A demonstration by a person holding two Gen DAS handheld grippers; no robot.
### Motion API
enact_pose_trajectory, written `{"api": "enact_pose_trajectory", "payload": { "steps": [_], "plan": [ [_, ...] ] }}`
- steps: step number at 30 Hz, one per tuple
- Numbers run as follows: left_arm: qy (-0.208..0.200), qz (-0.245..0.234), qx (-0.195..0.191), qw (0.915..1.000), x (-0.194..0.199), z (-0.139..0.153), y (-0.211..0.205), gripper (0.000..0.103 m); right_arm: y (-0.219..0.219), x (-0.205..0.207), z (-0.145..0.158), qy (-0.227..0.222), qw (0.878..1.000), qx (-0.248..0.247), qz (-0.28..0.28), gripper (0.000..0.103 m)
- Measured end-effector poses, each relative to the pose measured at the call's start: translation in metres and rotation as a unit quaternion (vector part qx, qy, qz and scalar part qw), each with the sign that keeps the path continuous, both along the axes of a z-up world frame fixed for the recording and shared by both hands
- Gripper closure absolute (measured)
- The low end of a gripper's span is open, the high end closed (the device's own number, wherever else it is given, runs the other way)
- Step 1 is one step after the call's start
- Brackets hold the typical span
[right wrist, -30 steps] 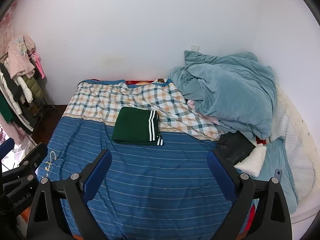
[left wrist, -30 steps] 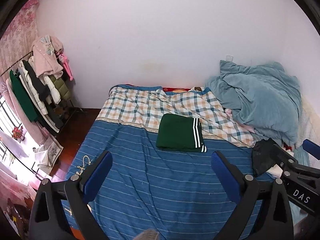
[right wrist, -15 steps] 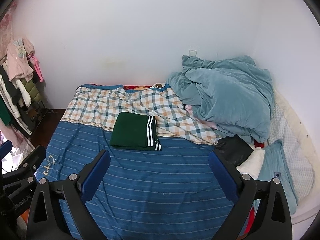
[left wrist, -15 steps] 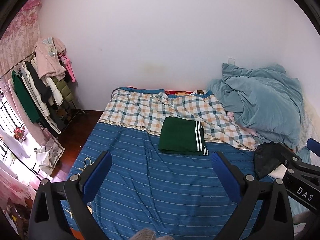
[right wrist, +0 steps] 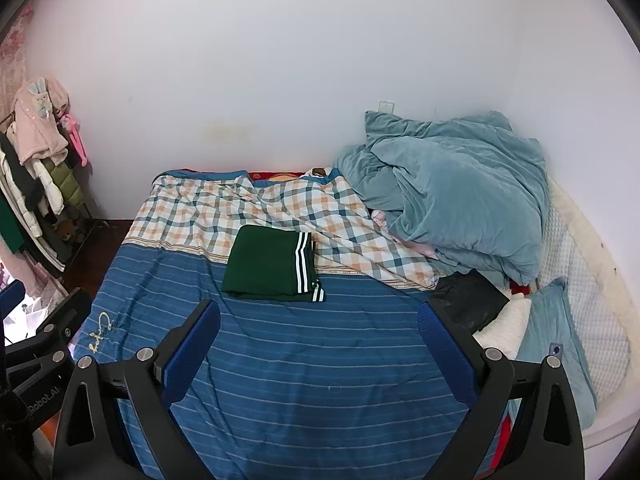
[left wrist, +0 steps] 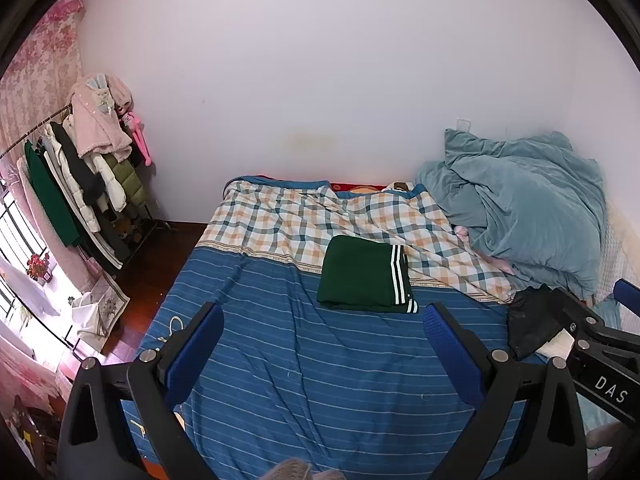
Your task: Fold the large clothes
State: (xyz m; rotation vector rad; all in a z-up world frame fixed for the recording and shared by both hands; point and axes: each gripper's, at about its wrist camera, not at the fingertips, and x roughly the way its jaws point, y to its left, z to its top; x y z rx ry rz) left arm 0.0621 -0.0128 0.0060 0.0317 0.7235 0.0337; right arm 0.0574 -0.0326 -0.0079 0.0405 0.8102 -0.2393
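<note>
Bed [left wrist: 320,380] fills room's middle, blue striped cover [right wrist: 320,380] near, checked quilt [left wrist: 320,220] beyond it. Folded green garment [left wrist: 364,274] lies flat mid-bed, straddling seam between stripes and checks, white-striped edge facing teal duvet [left wrist: 528,208]. Duvet heaped at bed's far right corner against white wall [left wrist: 320,60]. Clothes rack [left wrist: 80,184] stands off bed's left side over wooden floor [left wrist: 152,256]. Left gripper [left wrist: 323,334] and right gripper [right wrist: 319,330] both above bed's near end, fingers spread wide, holding nothing. Striped stretch between garment and grippers bare.

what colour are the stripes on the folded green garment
White stripes on the folded green garment, clearest in the right wrist view.
</note>
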Motion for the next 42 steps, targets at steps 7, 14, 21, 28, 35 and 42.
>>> {"api": "enact_pose_trajectory", "payload": {
  "steps": [7, 14, 21, 28, 35, 42],
  "plan": [
    [-0.001, -0.002, -0.001, 1.0000, 0.000, 0.003, 0.000, 0.001, 0.000, 0.000, -0.001, 0.000, 1.000, -0.001, 0.000, 0.003],
    [-0.003, -0.003, -0.002, 1.0000, 0.000, 0.005, -0.001, 0.001, -0.002, -0.002, 0.001, -0.003, 1.000, -0.002, -0.001, 0.002],
    [-0.005, -0.003, -0.001, 1.0000, 0.000, 0.005, -0.004, 0.001, -0.002, -0.002, 0.002, -0.004, 1.000, -0.004, -0.002, 0.002],
    [-0.005, -0.001, -0.003, 1.0000, 0.000, 0.007, -0.004, 0.001, 0.003, -0.004, 0.005, -0.006, 1.000, -0.009, -0.008, 0.002],
    [-0.006, -0.001, -0.004, 1.0000, 0.000, 0.008, -0.003, 0.001, 0.009, -0.010, 0.006, -0.010, 1.000, -0.012, -0.016, 0.002],
    [-0.007, 0.000, -0.005, 1.0000, 0.002, 0.010, -0.004, 0.001, 0.010, -0.010, 0.006, -0.010, 1.000, -0.014, -0.018, 0.002]
  ]
}}
